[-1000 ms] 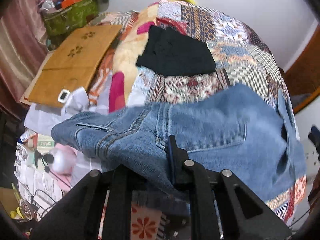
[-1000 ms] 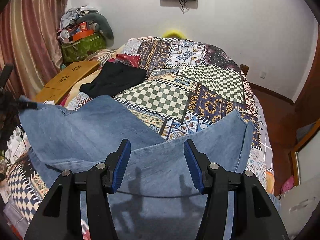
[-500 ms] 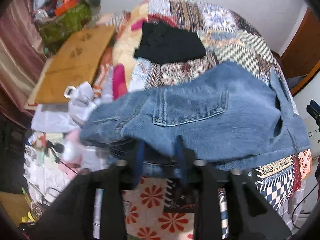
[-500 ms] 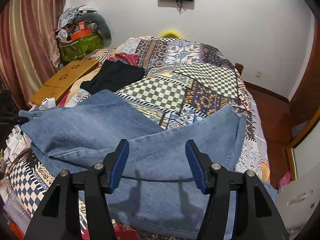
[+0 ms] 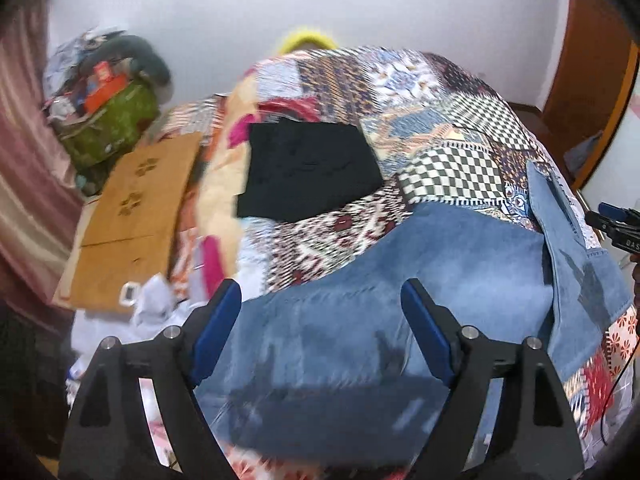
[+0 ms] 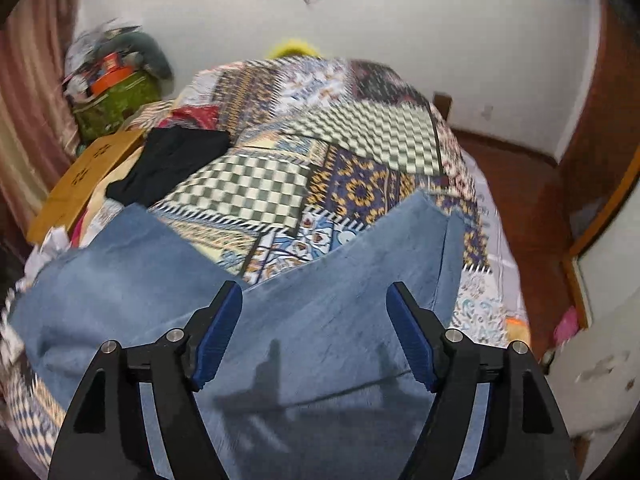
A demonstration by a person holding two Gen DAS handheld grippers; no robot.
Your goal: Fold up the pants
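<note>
Bed w/ patchwork quilt, busy checks & prints, soft underlay. Jeans lie flat across its near edge, legs spread in a V; a folded-over leg end shows at right in left view. Denim looks heavyish, floppy, grippy, not fragile; prob best pinched at hem or waistband seams, thicker there. Black garment further up. Left tool & right tool: both opening, spread, pads clear of cloth.

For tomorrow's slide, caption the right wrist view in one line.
Right gripper, jaws opening and empty, above blue jeans lying on a patchwork bedspread.
</note>
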